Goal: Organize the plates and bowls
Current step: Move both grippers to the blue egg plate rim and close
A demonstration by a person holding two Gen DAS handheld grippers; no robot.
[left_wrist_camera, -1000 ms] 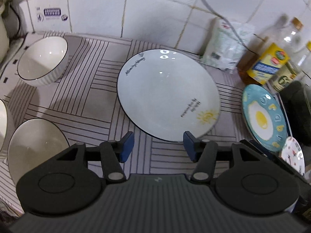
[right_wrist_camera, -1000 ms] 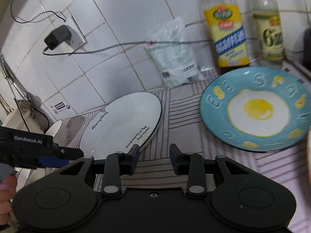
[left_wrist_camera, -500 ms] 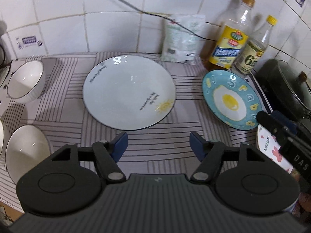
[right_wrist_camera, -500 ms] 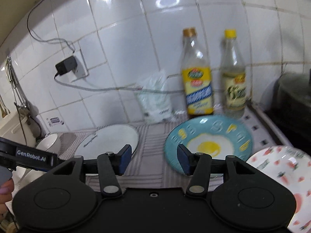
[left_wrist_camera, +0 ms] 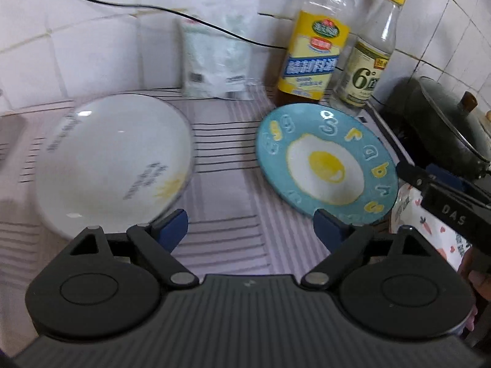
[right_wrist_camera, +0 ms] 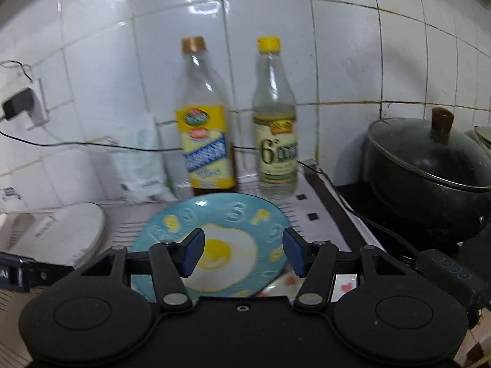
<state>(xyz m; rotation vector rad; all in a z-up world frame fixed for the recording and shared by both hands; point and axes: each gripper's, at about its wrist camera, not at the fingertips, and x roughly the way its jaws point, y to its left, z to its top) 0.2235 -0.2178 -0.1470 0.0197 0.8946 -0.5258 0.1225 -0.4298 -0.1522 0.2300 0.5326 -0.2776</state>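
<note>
A blue plate with a fried-egg picture [left_wrist_camera: 325,165] lies on the striped mat, right of a large white plate [left_wrist_camera: 113,159]. My left gripper [left_wrist_camera: 250,230] is open and empty, above the mat between the two plates. My right gripper [right_wrist_camera: 242,253] is open and empty, hovering just above the near half of the blue plate [right_wrist_camera: 214,227]. A white plate with red prints [left_wrist_camera: 429,233] lies at the right, partly under the blue plate's edge and partly hidden by the right gripper's body [left_wrist_camera: 445,202]. The white plate also shows in the right wrist view [right_wrist_camera: 61,233].
Two bottles [right_wrist_camera: 205,122] [right_wrist_camera: 274,122] and a white bag [left_wrist_camera: 214,52] stand against the tiled wall behind the plates. A dark lidded pot [right_wrist_camera: 429,168] sits on a stove at the right. A black cable [left_wrist_camera: 153,9] runs along the wall.
Both grippers swung to the right and opened wider. The bowls at the left have left the left wrist view. The blue plate is now closer in both views.
</note>
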